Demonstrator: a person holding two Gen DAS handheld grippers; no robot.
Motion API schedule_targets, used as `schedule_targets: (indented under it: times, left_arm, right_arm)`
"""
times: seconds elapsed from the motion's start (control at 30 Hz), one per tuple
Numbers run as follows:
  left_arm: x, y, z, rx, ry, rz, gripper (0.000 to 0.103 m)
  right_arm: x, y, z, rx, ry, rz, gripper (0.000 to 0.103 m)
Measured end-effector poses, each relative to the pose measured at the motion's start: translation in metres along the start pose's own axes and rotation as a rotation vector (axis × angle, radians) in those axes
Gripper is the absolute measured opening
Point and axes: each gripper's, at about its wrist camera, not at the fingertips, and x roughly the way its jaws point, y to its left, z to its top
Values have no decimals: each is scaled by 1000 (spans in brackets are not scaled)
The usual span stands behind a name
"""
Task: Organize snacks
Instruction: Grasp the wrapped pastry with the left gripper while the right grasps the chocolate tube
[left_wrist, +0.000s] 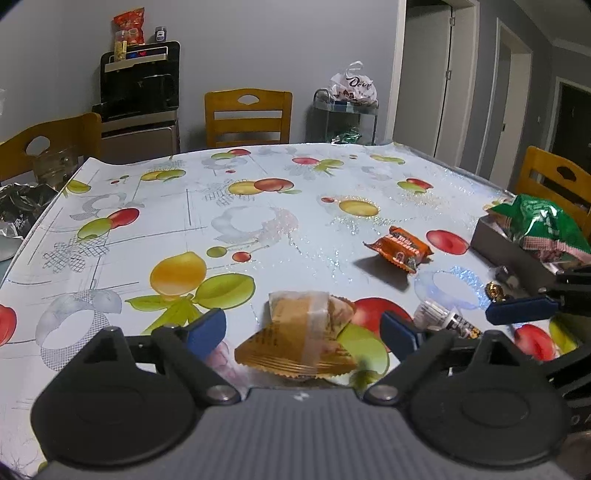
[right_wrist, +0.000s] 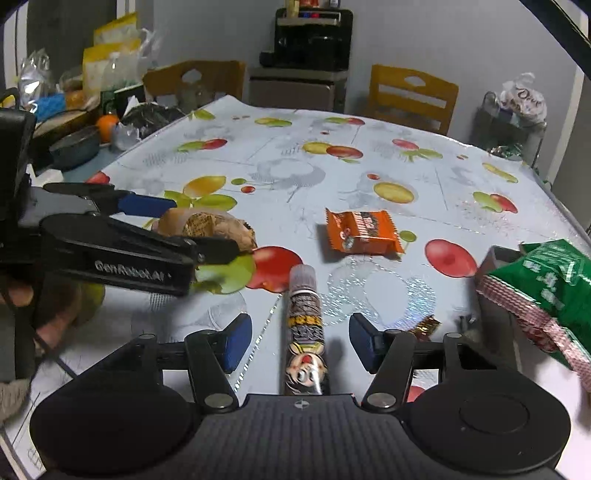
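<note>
Snacks are lying scattered on the table (left_wrist: 258, 221), which is wearing a fruit-print cloth. Left tool (left_wrist: 303, 328): its blue pads (left_wrist: 207, 326) are standing wide apart on either side of a gold-wrapped pastry (left_wrist: 299, 332); neither pad is pressing on the wrapper, so the tool is released and the pastry is resting on the cloth. The right wrist view is showing the same tool (right_wrist: 207, 229) from the side, with the pastry (right_wrist: 210, 227) between its fingers.

Right tool (right_wrist: 301, 341): its jaws are standing partly apart, and a long stick snack (right_wrist: 304, 332) with a cartoon face on the wrapper is lying lengthwise on the table between them. A clear gap is showing on both sides of the stick, so this tool too is released.

An orange wrapped bar (right_wrist: 362, 230) is lying farther out on the cloth, apart from both tools. A small gold-foil candy (right_wrist: 426, 326) is sitting just beside the right tool's right pad. At the right edge, a green snack bag (right_wrist: 546, 291) is hanging over the rim of a grey box (left_wrist: 506, 245). Wooden chairs (left_wrist: 247, 118) are standing around the table.
</note>
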Motion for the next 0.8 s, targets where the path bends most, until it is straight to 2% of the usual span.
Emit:
schedule_targets:
  times: [0.23, 0.43, 0.57, 0.7, 0.8]
  left_arm:
    - [9, 4, -1, -22, 37, 11, 90]
    - [14, 2, -1, -13, 56, 9, 83]
    - [14, 1, -1, -6, 60, 7, 72]
    - [15, 1, -1, -5, 61, 3, 64]
    - [15, 1, -1, 0, 63, -2, 63]
  right_arm:
    - [12, 1, -2, 33, -10, -12, 57]
    - [13, -4, -7, 75, -45, -23, 54]
    - [12, -2, -12, 71, -75, -31, 47]
    - [10, -1, -12, 58, -85, -32, 32]
    - [10, 0, -12, 40, -90, -39, 26]
